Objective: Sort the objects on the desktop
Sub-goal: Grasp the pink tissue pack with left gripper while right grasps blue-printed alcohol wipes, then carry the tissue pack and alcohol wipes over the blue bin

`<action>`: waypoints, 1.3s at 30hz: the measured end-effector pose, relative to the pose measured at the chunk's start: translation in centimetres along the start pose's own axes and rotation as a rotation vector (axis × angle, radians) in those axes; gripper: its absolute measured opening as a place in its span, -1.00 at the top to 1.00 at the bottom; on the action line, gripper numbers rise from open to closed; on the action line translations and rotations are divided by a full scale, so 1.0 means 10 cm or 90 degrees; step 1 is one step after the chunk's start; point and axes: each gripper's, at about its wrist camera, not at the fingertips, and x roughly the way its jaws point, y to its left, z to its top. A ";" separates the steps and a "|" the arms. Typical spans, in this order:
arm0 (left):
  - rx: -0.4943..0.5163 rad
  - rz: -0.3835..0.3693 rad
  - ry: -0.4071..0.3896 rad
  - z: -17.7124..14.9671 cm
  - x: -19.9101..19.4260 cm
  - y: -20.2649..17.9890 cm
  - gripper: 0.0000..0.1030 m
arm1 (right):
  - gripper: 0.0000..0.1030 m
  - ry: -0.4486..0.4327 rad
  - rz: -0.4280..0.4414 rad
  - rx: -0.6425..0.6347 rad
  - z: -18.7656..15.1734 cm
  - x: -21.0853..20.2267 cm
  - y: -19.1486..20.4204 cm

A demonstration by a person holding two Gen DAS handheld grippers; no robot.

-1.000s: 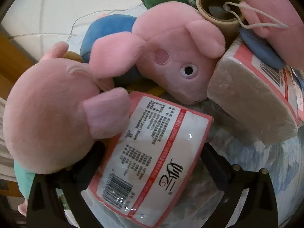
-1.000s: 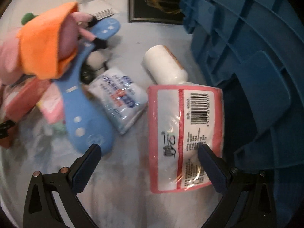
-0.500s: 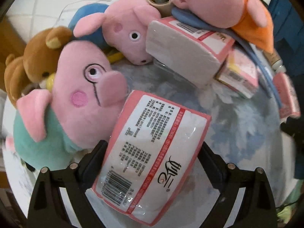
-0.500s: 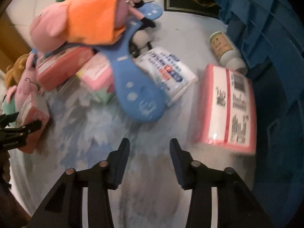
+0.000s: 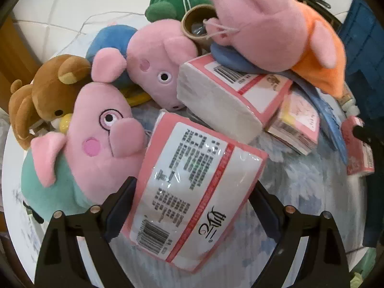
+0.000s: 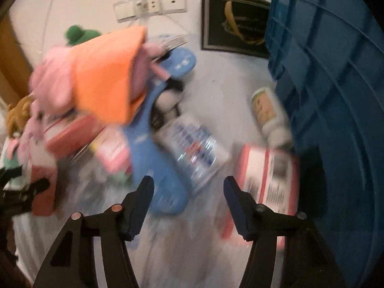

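A blue plastic crate fills the right side of the right wrist view, standing on the pale tabletop. Against its base lies a white bottle, and just in front of that a pink-edged tissue pack lies flat. A pink pig plush in an orange dress tops the heap, resting on a long blue plastic piece and a tilted tissue pack. Beside it lie a pig plush in a teal top, a smaller pink pig head, a brown bear plush and a green plush. A cardboard tube stands open among them.

The left claw is clamped on a pink-and-white tissue pack, both pads pressing its sides as the jaws close a little; the pack sits lifted beside the teal-topped pig.

The right claw holds nothing, its jaws apart and opening above bare tabletop between the blue piece and the flat tissue pack. This view is blurred.
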 end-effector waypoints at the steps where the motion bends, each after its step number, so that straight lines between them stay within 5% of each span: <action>1: 0.000 0.002 0.003 0.01 0.03 0.00 -0.78 | -0.19 0.014 0.003 -0.004 0.06 0.11 -0.02; 11: 0.010 0.017 0.016 0.05 0.17 -0.08 -0.78 | -0.88 0.105 0.018 -0.083 0.42 1.02 0.01; 12: 0.012 0.021 0.015 0.04 0.17 -0.09 -0.78 | -0.83 0.102 0.025 -0.079 0.43 1.04 -0.01; 13: 0.013 0.024 0.015 0.03 0.17 -0.11 -0.76 | -0.39 0.102 0.034 -0.074 0.43 1.04 -0.02; 18: 0.003 0.004 0.020 -0.07 0.08 -0.13 -0.69 | -0.14 0.101 0.017 -0.064 0.38 0.97 0.01; 25: -0.008 -0.021 -0.001 -0.43 -0.29 -0.15 -0.68 | -0.09 0.050 -0.015 -0.047 0.12 0.29 0.04; 31: 0.012 -0.036 -0.078 -0.66 -0.86 -0.36 -0.68 | -0.09 -0.006 0.013 -0.052 -0.26 -0.47 0.20; 32: 0.017 -0.038 -0.092 -0.61 -0.93 -0.10 -0.68 | -0.09 -0.017 0.016 -0.054 -0.28 -0.59 0.25; 35: 0.039 -0.038 -0.145 -0.16 -1.15 -0.29 -0.69 | -0.09 -0.058 0.026 -0.060 -0.41 -0.97 0.38; 39: 0.069 -0.047 -0.210 -0.20 -1.60 -0.46 -0.68 | -0.09 -0.124 0.028 -0.072 -0.62 -1.58 0.53</action>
